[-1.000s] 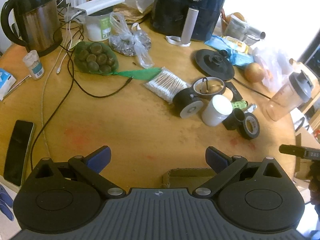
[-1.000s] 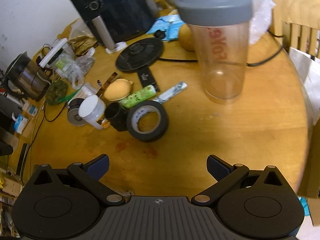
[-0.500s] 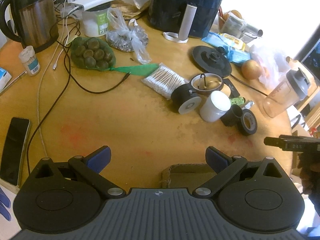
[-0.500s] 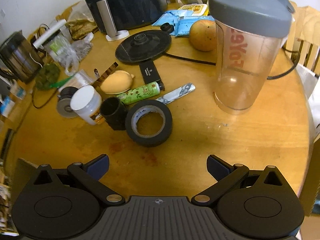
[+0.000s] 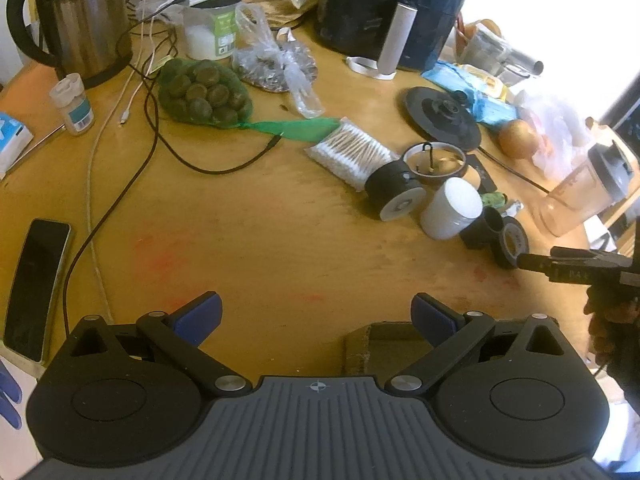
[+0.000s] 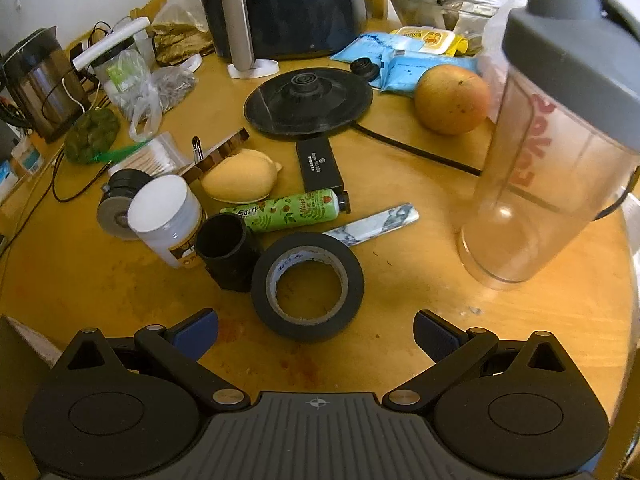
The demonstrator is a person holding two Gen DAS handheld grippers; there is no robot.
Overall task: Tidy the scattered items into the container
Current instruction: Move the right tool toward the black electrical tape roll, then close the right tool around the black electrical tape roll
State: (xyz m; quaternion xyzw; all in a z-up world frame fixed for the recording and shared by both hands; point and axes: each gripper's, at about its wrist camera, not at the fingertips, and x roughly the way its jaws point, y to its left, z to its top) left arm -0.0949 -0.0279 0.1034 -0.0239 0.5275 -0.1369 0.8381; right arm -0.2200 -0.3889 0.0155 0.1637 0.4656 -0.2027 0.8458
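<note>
Right gripper (image 6: 316, 330) nearer tape roll (image 6: 307, 286).

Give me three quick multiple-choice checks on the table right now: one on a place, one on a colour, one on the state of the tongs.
1. Nearest in front of the right tongs lies:
A. the black tape roll
B. a phone
C. a kettle

2. The tube beside the tape roll is:
A. red
B. green
C. white

3. The right tongs are:
A. shut on the tape roll
B. shut on nothing
C. open

Answers:
1 A, the roll lies flat just ahead, between the fingertips' lines.
2 B, its printed body is bright green.
3 C, the blue pads stand wide apart with bare table between them.
</note>
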